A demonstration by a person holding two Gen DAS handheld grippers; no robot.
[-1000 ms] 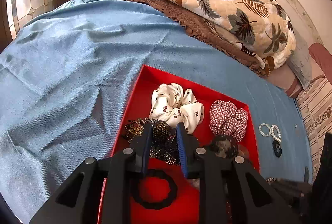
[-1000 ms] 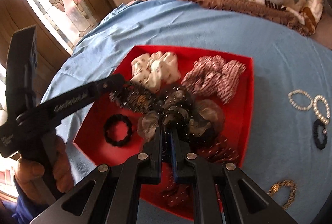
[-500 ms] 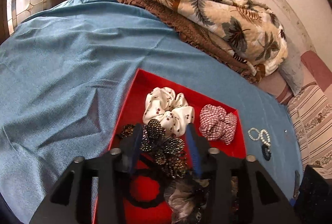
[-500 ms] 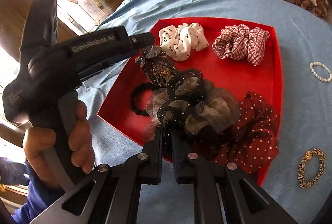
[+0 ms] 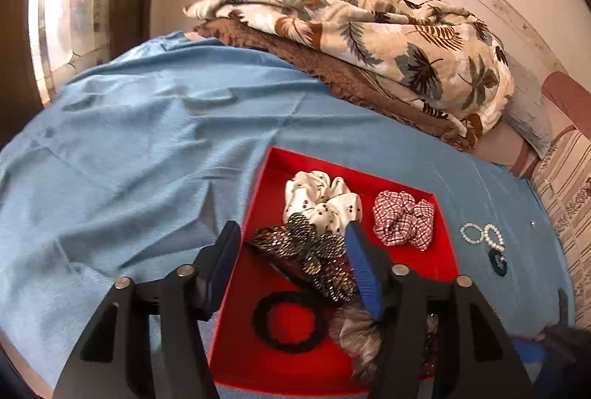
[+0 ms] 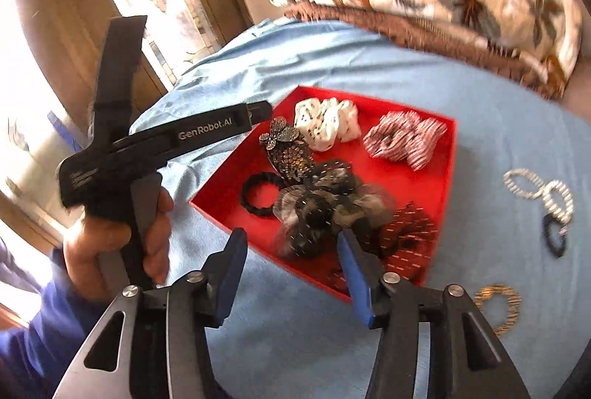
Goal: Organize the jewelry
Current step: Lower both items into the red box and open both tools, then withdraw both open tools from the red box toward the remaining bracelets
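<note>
A red tray point(image 5: 255, 354) point(image 6: 236, 199) sits on the blue bedsheet. In it lie a white cherry scrunchie point(image 5: 317, 196), a red plaid scrunchie point(image 5: 402, 218), a sequinned butterfly clip point(image 5: 314, 251) point(image 6: 288, 151), a black hair tie point(image 5: 288, 321), a grey-black tulle scrunchie point(image 6: 325, 207) and a red dotted scrunchie point(image 6: 406, 233). My left gripper point(image 5: 291, 251) is open and empty above the clip. My right gripper point(image 6: 291, 251) is open and empty just in front of the tulle scrunchie.
Pearl bracelets point(image 5: 480, 236) point(image 6: 539, 192), a dark hair tie point(image 5: 498, 262) and a leopard-print ring point(image 6: 498, 306) lie on the sheet right of the tray. A folded leaf-print blanket point(image 5: 369, 30) sits at the back. A window point(image 5: 74, 11) is at the left.
Both grippers have opened and drawn back. The left one let go of the butterfly clip and the right one let go of the tulle scrunchie; both now lie in the tray.
</note>
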